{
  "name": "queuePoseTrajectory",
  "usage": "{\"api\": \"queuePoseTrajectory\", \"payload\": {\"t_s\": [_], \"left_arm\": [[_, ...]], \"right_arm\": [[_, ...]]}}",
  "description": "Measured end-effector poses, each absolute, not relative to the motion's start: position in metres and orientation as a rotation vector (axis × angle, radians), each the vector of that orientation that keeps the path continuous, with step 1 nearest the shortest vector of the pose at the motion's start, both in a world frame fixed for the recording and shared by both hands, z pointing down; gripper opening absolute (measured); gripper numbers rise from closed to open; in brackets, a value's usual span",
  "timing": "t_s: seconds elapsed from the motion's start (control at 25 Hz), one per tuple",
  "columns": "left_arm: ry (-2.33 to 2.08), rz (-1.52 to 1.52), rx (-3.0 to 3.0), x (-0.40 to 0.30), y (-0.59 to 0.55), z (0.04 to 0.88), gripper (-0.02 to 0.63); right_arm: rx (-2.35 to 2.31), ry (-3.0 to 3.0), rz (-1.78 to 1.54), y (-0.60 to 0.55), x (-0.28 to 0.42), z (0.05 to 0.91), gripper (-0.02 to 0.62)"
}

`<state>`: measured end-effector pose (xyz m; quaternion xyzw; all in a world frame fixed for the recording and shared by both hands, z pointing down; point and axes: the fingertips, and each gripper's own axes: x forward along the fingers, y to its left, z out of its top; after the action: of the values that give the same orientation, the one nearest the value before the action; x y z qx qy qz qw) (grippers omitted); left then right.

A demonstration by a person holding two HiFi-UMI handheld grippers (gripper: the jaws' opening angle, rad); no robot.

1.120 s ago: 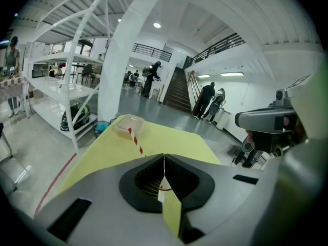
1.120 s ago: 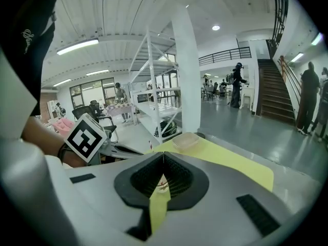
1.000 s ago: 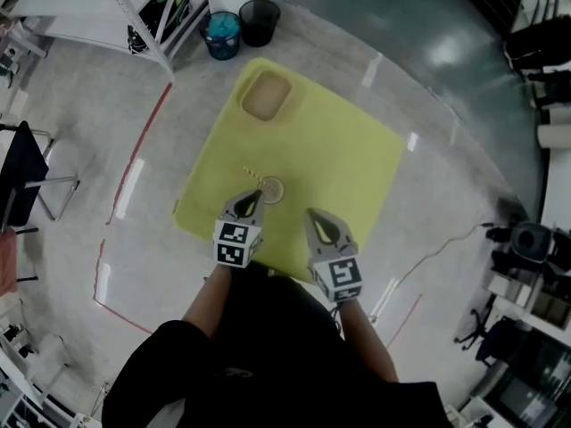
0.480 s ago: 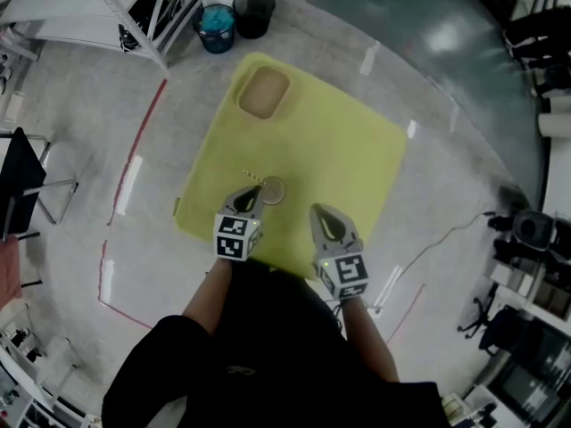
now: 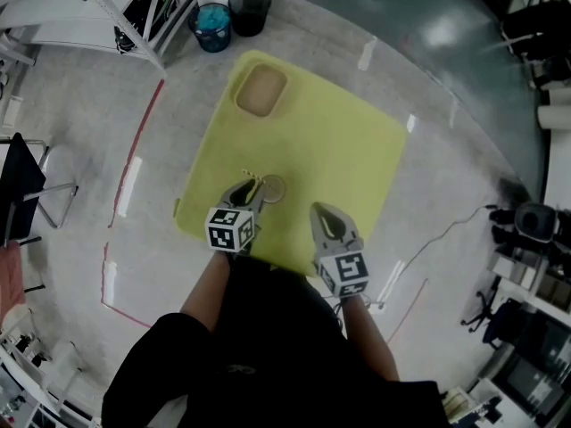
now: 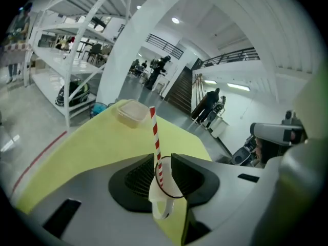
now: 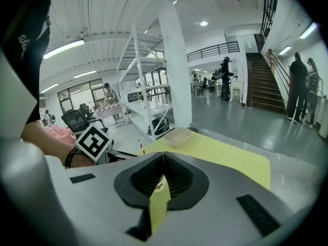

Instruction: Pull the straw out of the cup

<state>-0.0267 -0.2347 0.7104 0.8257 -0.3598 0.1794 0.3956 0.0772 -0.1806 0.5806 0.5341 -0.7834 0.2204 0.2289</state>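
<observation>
A small clear cup [image 5: 273, 188] stands on the yellow mat [image 5: 339, 141], near its front edge. A red-and-white striped straw [image 5: 252, 177] leans out of it to the left. In the left gripper view the straw [image 6: 155, 137] rises through the cup's dark rim [image 6: 172, 181] in the gap between the jaws. My left gripper [image 5: 249, 190] is at the cup, its jaws opening, and the pads stand off the straw. My right gripper [image 5: 321, 211] hovers to the right of the cup, shut, with nothing in it. Through its jaws I glimpse the cup [image 7: 160, 182].
A shallow plastic container [image 5: 261, 92] sits at the mat's far corner. The mat lies on a round glass table [image 5: 446, 96]. Beyond the table stand a blue bin [image 5: 212, 27], a black bin [image 5: 249, 11] and a white rack [image 5: 89, 7]. Office chairs and equipment crowd the right edge [image 5: 535, 230].
My left gripper's jaws have parted from shut. It has rolled and sunk a little beside the cup. The right gripper has stayed put.
</observation>
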Motion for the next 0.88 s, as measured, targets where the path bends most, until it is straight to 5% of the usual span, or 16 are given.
{"api": "queuePoseTrajectory", "payload": {"t_s": [0.24,0.88], "left_arm": [[-0.853,0.345,2.040,-0.022,-0.240,0.712,0.168],[-0.856,0.260,1.977,-0.017,-0.255,0.717,0.169]], "right_arm": [[1.500,-2.154,0.600,-0.183,0.079,0.577,0.017],[1.534,-2.111,0.617,-0.171,0.082,0.572,0.017]]}}
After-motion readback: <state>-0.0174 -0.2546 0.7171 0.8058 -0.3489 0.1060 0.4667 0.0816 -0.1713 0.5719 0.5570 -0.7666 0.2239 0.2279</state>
